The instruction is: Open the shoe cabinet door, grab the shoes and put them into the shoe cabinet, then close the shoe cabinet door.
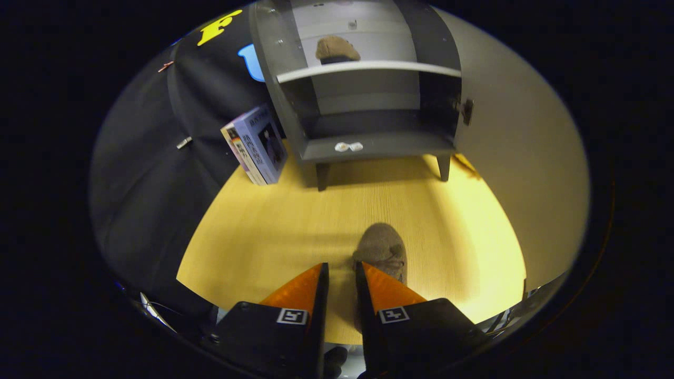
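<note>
A shoe [383, 250], brown and fuzzy, lies on the pale wood-grain floor [274, 231] at lower centre, just ahead of the right finger of the tongs [342, 273]. The fingers stand close together with a narrow gap between them, and whether they pinch the shoe's heel cannot be told, since the right finger hides it. Beyond, at upper centre, the dark grey shoe cabinet [368, 105] stands on short legs with its door [521, 142] swung wide to the right. A second brown shoe [337, 49] sits on the white upper shelf [368, 68], its toe end blurred. Two small white bits [349, 147] on the bottom ledge are too small to make out. A box [255, 145] leans beside the cabinet's left side.
</note>
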### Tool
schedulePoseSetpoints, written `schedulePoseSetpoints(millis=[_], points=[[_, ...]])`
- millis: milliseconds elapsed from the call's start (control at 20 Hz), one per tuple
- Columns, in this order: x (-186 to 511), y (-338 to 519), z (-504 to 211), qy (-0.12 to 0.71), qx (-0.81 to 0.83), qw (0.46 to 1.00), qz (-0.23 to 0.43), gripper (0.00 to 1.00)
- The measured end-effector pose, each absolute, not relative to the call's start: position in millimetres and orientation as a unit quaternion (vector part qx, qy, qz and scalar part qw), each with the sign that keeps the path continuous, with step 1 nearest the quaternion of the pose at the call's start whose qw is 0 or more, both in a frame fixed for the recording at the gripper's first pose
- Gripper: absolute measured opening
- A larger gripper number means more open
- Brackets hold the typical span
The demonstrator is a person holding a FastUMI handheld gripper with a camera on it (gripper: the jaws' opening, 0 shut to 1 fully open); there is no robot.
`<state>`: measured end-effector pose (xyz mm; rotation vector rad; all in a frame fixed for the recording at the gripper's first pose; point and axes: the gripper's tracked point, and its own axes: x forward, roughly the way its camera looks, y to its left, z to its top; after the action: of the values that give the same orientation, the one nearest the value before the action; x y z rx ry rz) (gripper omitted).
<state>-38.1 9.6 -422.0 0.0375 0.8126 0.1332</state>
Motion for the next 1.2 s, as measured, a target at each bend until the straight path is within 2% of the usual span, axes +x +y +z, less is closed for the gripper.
schedulePoseSetpoints(millis=[300, 850, 1200], points=[[-48, 2, -477, 0.446, 0.038, 0.893, 0.045, 0.34], [-3, 2, -528, 0.449, 0.023, 0.892, 0.053, 0.34], [30, -5, -535, 0.433, 0.011, 0.900, 0.050, 0.32]])
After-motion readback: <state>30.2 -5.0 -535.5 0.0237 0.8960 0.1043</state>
